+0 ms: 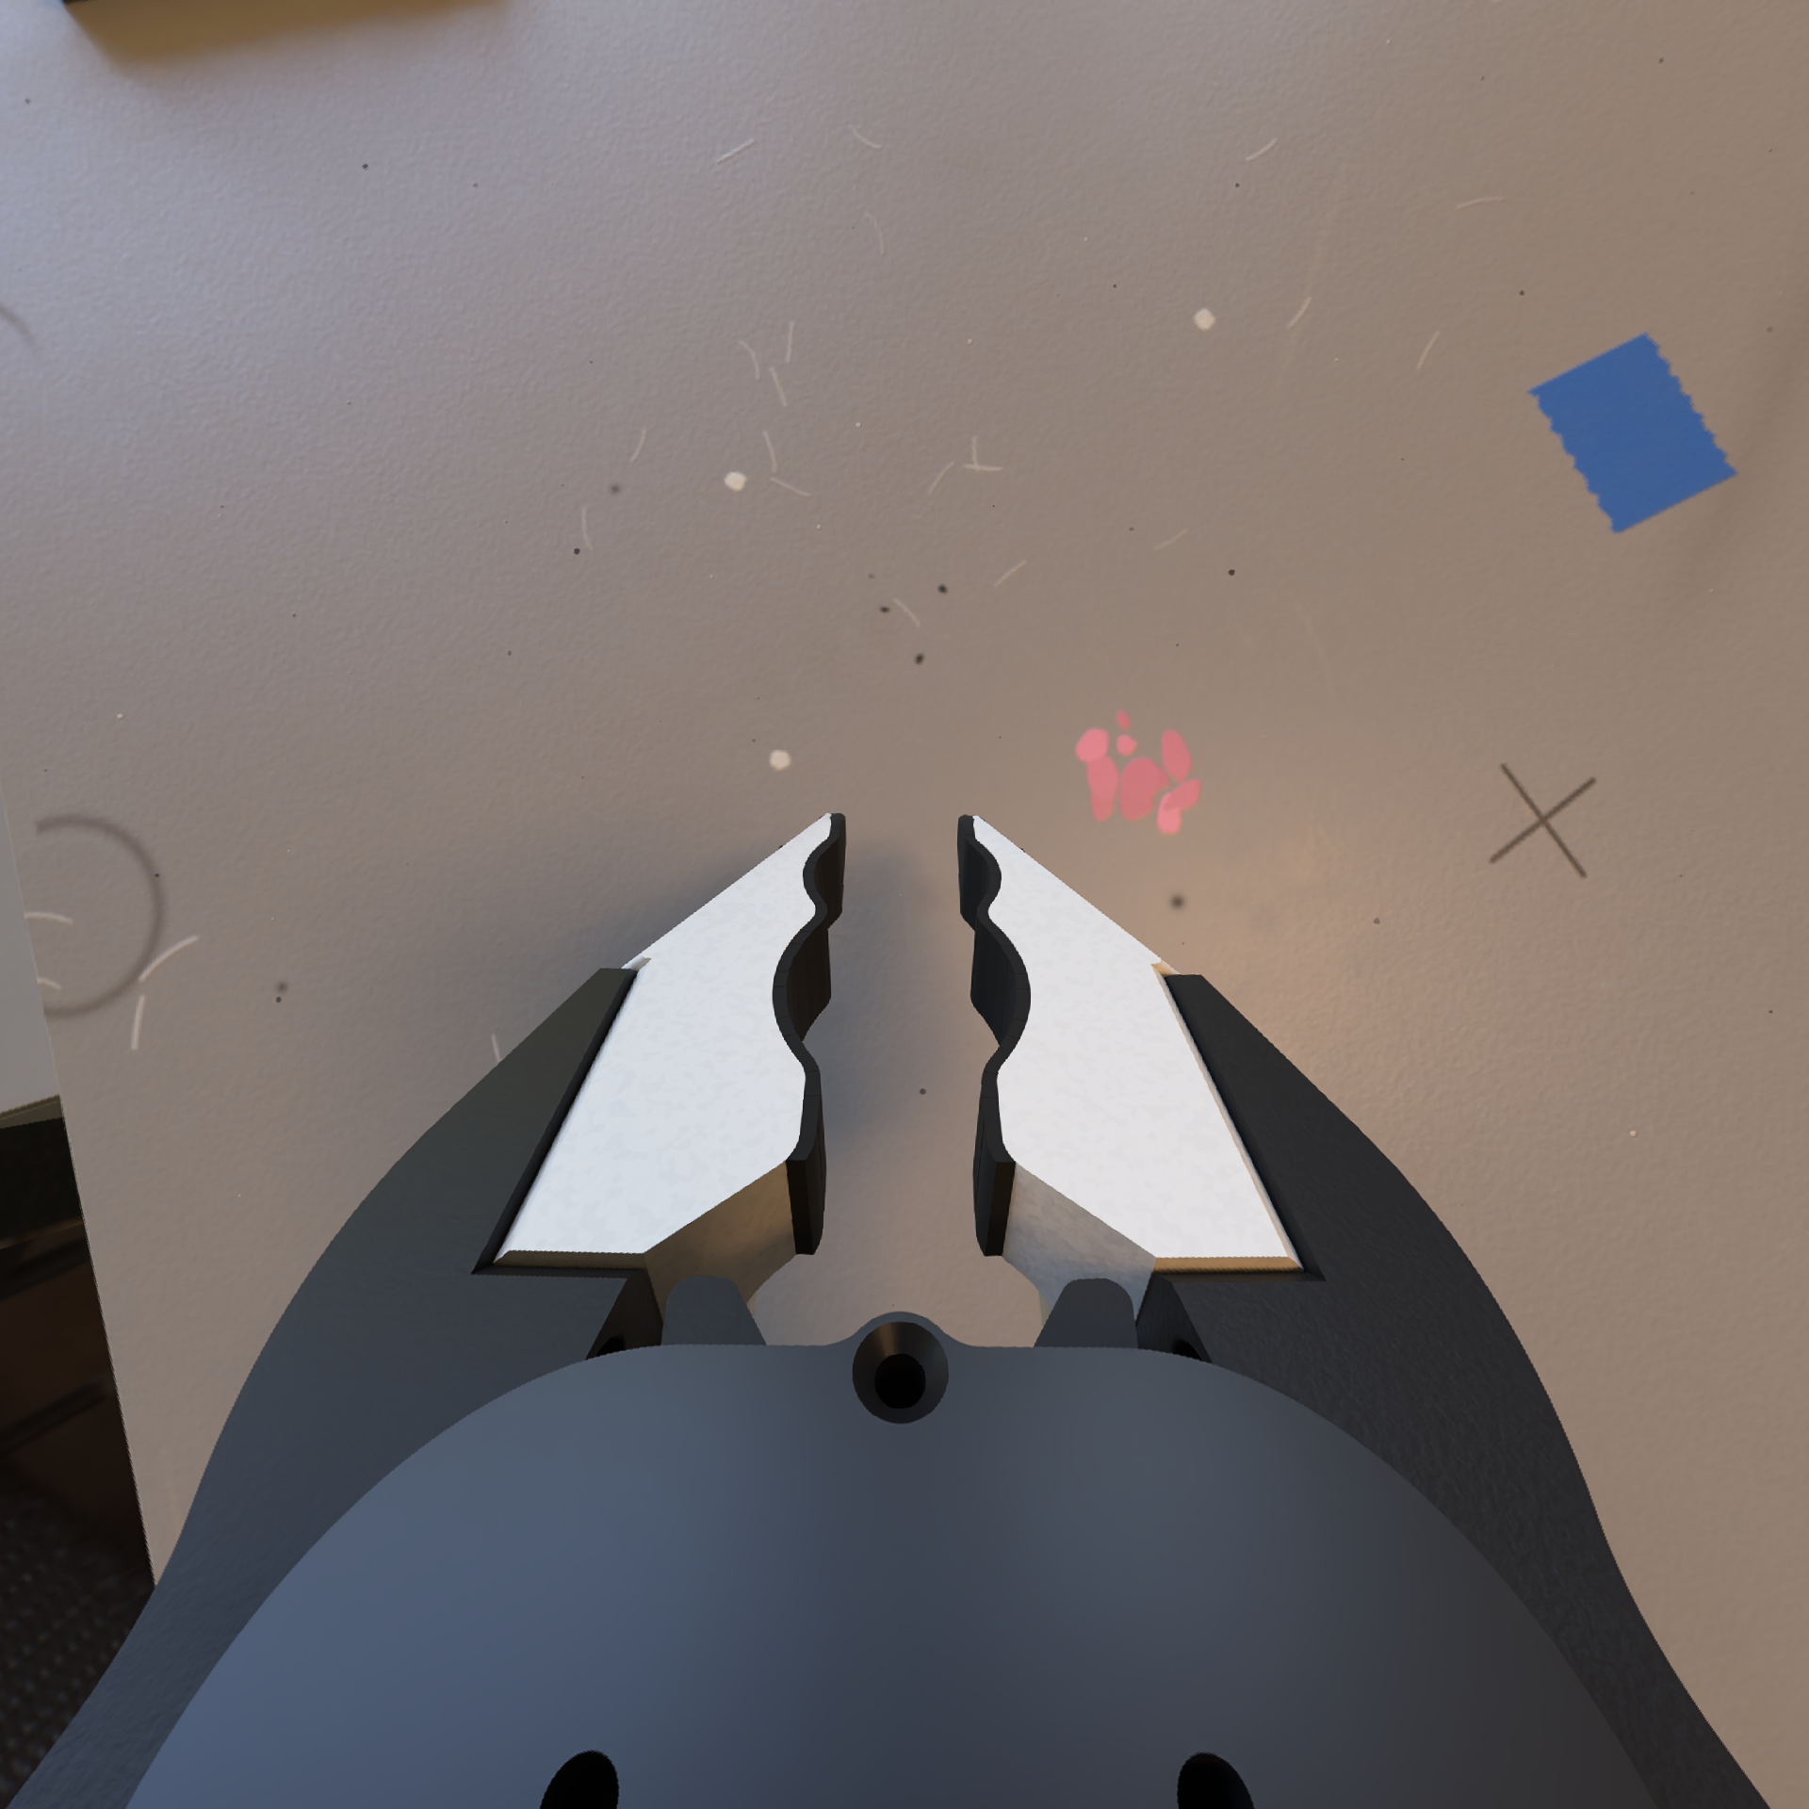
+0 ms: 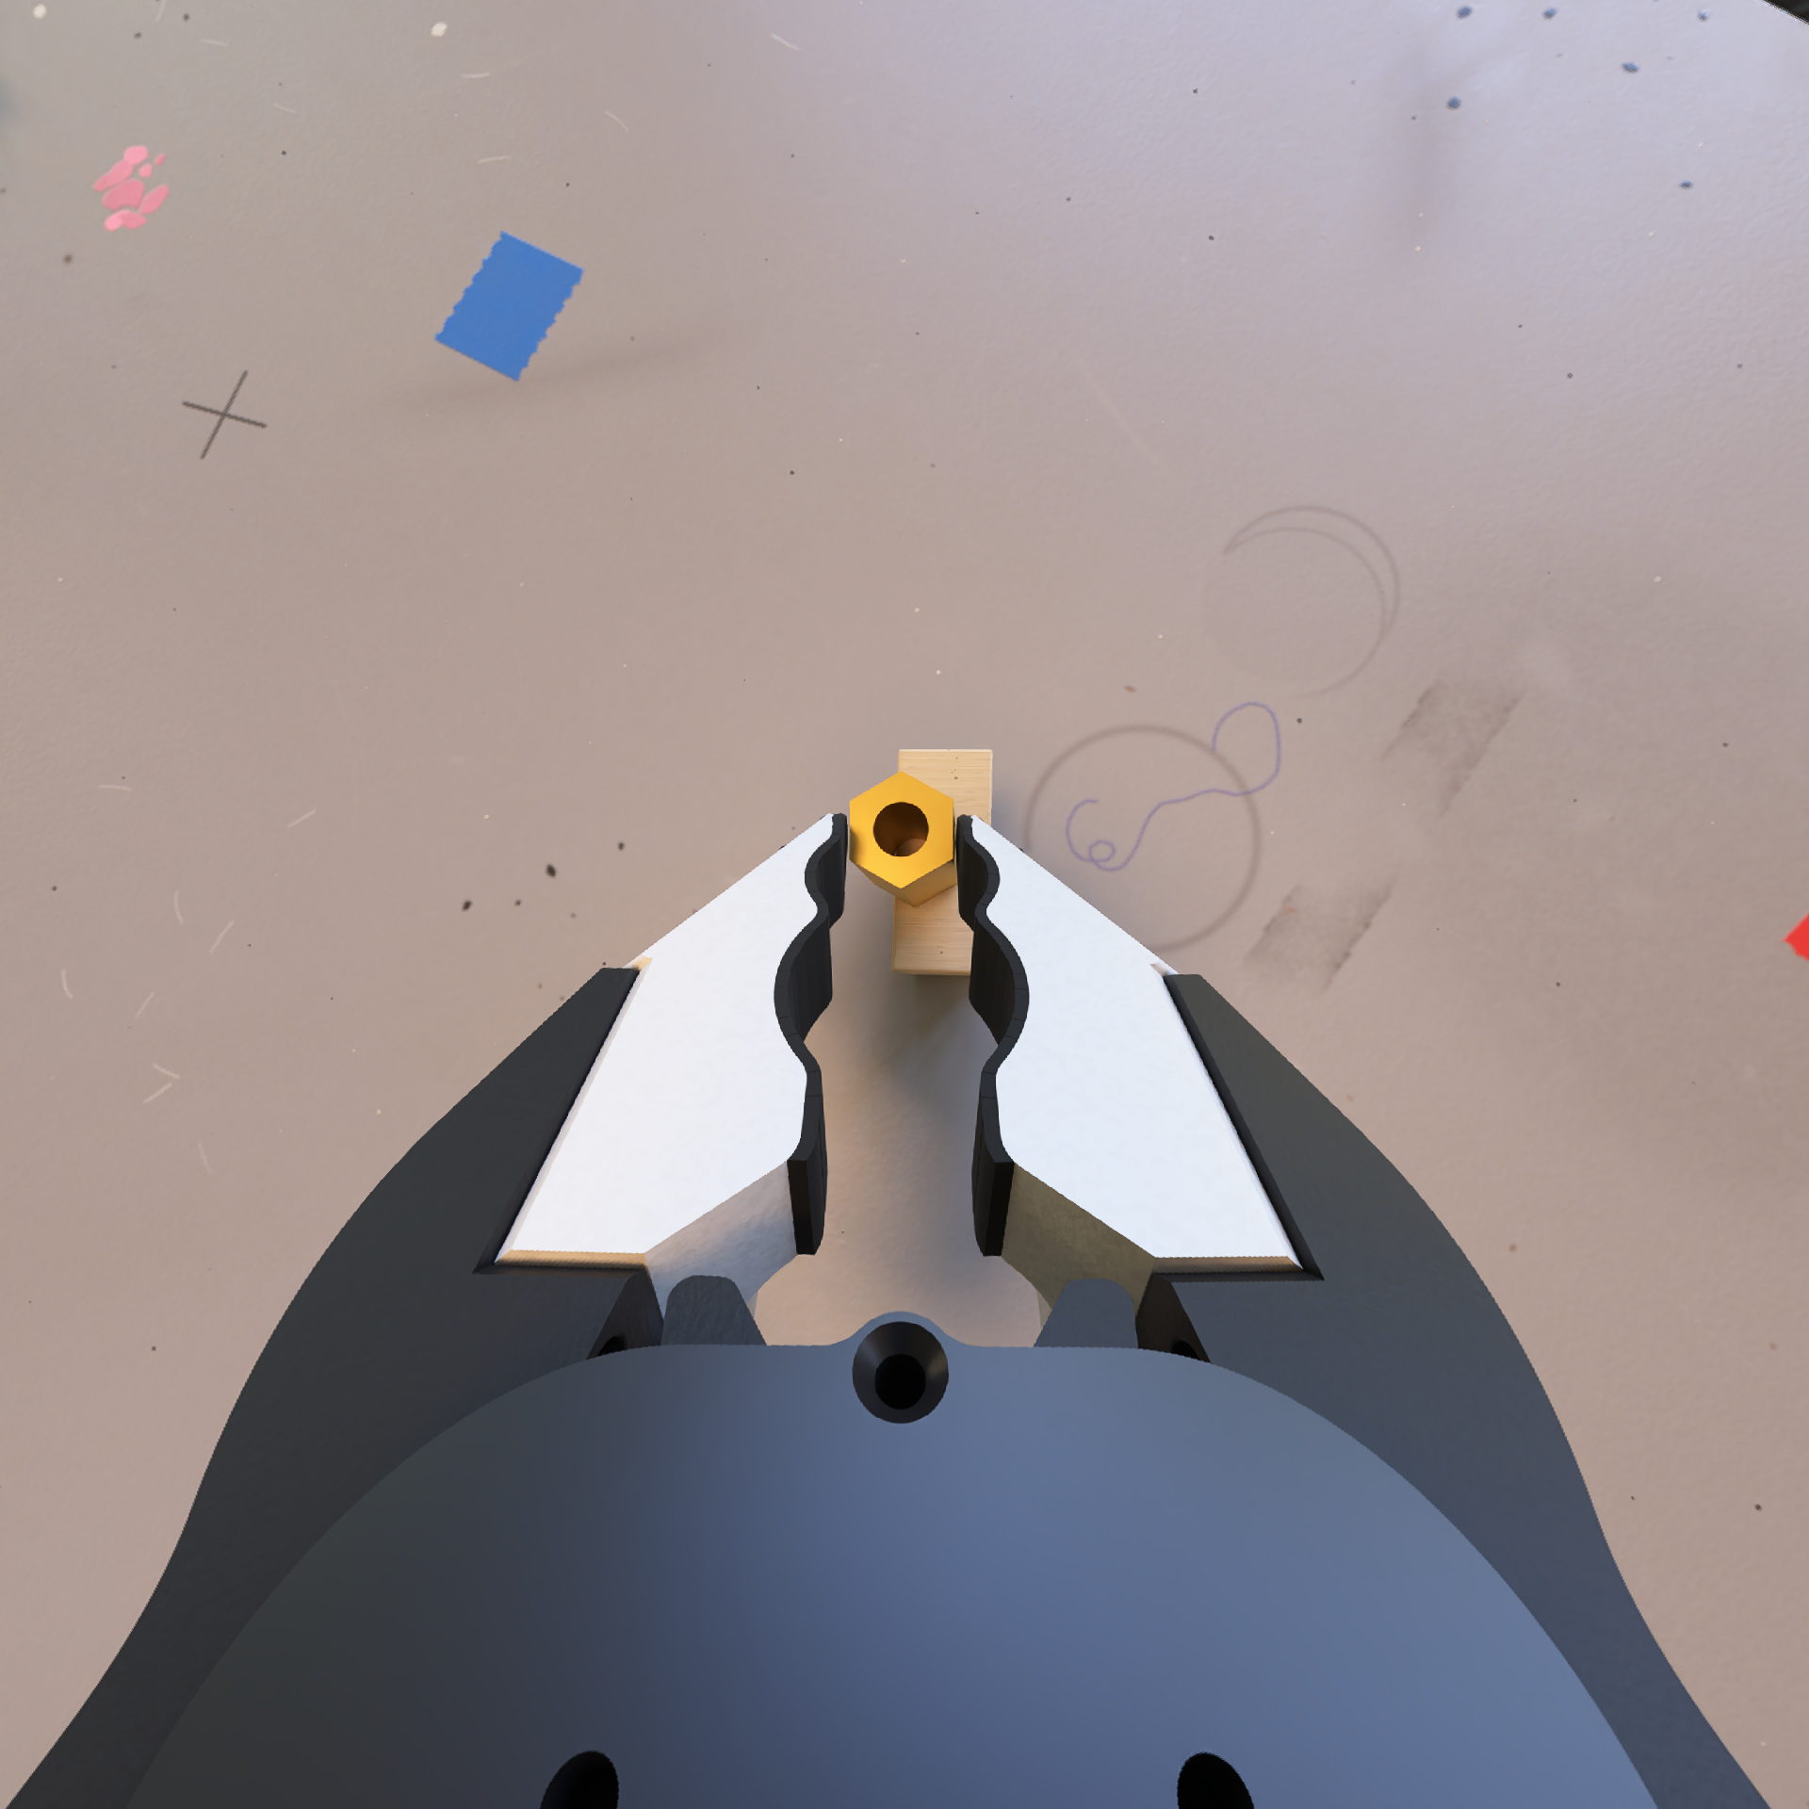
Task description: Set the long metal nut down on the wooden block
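Observation:
The long metal nut [image 2: 901, 832] is gold and six-sided. It stands on end with its bore facing me, on the left part of the pale wooden block [image 2: 945, 930], which lies on the table. My right gripper [image 2: 901, 832] is open. Its fingertips [image 2: 832, 861] flank the nut's top with a thin sliver of gap on each side. The block's right side is hidden behind the right finger. My left gripper [image 1: 903, 832] is open and empty over bare table. Neither nut nor block shows in the left wrist view.
The grey-brown table carries a blue patch [image 2: 509, 305] [image 1: 1630, 431], a pink smear [image 2: 132, 188] [image 1: 1136, 778], a pencilled cross [image 2: 223, 416] [image 1: 1542, 820] and ring marks [image 2: 1145, 837]. A red scrap [image 2: 1799, 935] sits at the right edge. The table's left edge [image 1: 59, 1077] drops to dark floor.

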### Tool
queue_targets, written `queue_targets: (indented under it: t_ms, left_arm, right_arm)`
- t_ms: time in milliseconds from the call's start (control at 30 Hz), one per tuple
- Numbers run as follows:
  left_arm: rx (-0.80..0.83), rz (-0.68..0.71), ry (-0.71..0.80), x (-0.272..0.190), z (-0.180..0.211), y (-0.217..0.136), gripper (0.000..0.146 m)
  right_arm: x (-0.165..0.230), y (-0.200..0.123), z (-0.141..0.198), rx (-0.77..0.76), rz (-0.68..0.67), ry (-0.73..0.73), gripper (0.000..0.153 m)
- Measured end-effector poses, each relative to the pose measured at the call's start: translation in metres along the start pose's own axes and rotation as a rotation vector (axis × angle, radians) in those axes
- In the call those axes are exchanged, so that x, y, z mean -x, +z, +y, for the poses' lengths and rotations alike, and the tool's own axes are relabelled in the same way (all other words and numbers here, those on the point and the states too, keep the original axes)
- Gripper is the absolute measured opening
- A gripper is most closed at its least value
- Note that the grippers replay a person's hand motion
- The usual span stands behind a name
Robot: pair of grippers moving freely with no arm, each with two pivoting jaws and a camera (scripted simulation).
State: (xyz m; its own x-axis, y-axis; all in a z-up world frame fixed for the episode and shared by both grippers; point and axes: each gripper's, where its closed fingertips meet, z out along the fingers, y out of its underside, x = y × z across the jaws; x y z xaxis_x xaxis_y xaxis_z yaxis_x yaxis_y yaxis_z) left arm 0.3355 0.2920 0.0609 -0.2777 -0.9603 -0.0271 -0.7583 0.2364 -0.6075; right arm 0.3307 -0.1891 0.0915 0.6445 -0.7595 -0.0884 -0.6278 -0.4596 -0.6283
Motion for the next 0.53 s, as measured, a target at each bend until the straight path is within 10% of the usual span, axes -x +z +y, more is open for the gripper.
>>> queue_targets:
  t_ms: [533]
  left_arm:
    - [-0.001,0.001,-0.003,-0.0004,-0.0016,0.0028,0.023]
  right_arm:
    - [0.0006,0.0003,0.0001,-0.001,-0.009,0.003,0.022]
